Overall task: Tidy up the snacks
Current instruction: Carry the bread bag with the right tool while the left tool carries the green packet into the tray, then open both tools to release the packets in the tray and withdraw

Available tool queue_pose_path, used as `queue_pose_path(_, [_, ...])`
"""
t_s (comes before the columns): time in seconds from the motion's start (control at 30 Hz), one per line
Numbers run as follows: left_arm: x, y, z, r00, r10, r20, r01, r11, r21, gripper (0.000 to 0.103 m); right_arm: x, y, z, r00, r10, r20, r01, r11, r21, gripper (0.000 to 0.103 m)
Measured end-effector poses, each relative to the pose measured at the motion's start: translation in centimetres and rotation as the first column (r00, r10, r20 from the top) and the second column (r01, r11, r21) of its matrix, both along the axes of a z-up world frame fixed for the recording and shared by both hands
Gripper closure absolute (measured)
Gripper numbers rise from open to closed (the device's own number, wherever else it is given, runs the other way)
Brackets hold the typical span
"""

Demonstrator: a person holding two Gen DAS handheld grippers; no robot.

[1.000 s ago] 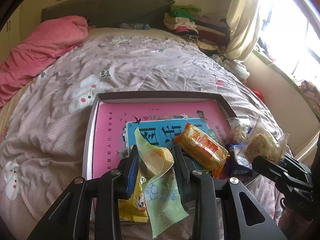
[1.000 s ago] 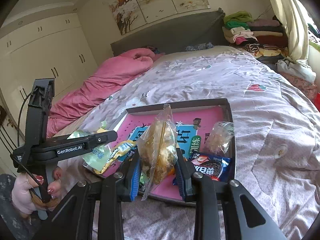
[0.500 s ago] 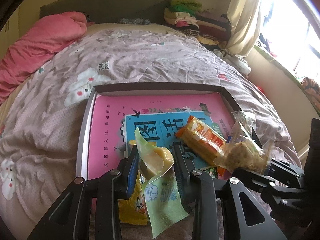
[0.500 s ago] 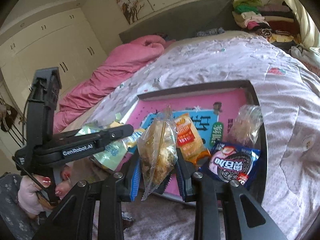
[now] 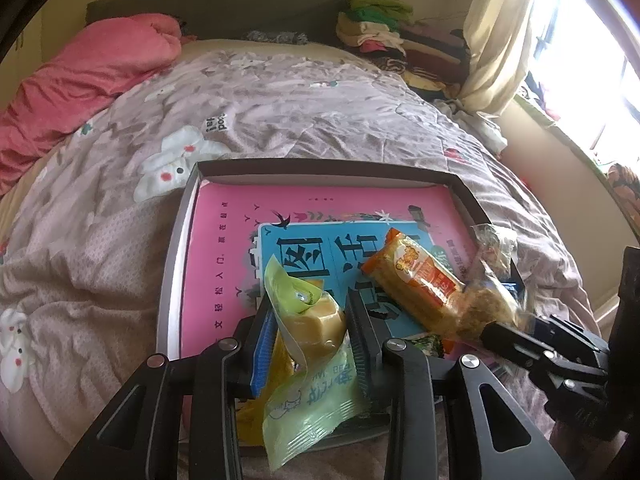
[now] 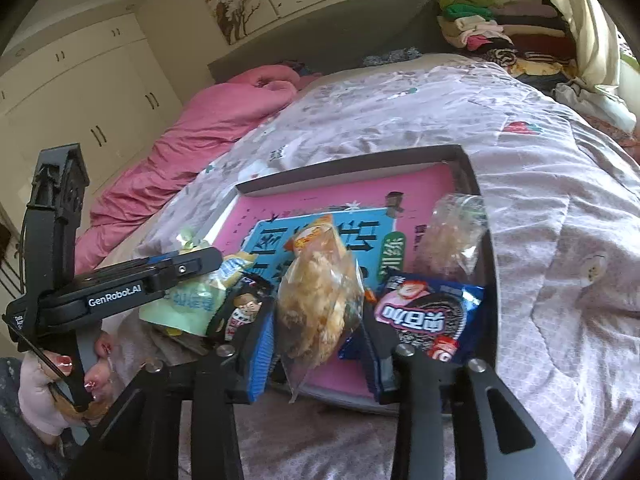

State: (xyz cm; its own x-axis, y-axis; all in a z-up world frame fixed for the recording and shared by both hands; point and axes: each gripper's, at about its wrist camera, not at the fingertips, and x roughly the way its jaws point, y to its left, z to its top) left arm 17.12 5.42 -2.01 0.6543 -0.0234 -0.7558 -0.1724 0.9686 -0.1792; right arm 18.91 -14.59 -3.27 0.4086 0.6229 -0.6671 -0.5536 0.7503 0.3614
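We see the left tongs (image 5: 306,344) closed on a green-wrapped snack (image 5: 308,364), whose yellow cake shows between the blue pads. The snack sits over the near edge of the shallow tray (image 5: 176,248), which lies on the bed (image 5: 280,100).

The left wrist view shows an orange-wrapped cake (image 5: 416,280) at 2 o'clock from the green-wrapped snack, lying on the tray's pink printed liner (image 5: 224,248). The right wrist view hides most of this cake behind the clear bag of fried snack (image 6: 320,300).

In the right wrist view, the right tongs (image 6: 318,340) are opening, with that clear bag still between the pads above the tray's near edge. Only this view shows the blue cookie packet (image 6: 428,312) at 3 o'clock from the bag, a second clear bag (image 6: 456,232) at 1 o'clock, and a hand (image 6: 48,392) gripping the left tongs' handle at 9 o'clock.
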Motion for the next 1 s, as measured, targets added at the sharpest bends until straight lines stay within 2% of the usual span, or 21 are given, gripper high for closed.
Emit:
queue_pose_path(0.33, [-0.8,0.8,1.4,0.999,0.021,0.03,-0.021,1.0,0.007,0.057,0.3,-2.2,1.4,0.996,-0.086,0.032,0.085,0.996,0.04,0.055])
queue_pose_path(0.53, [-1.7,1.3,2.5,0.999,0.027,0.044,-0.027,1.0,0.001,0.049,-0.3,-3.0,2.8,0.994,-0.091,0.061,0.085,0.992,0.091,0.048])
queue_pose_path(0.8, [-4.2,2.8,3.5,0.997,0.059,0.052,-0.059,0.998,-0.011,0.041,-2.8,-2.0,4.1,0.994,-0.01,0.105,-0.001,0.994,0.107,0.047])
queue_pose_path(1.0, [-6.4,4.0,3.4,0.996,0.076,0.038,-0.075,0.997,-0.016,0.041,-5.1,-0.3,4.5,0.987,0.101,0.127,-0.113,0.989,0.093,0.046])
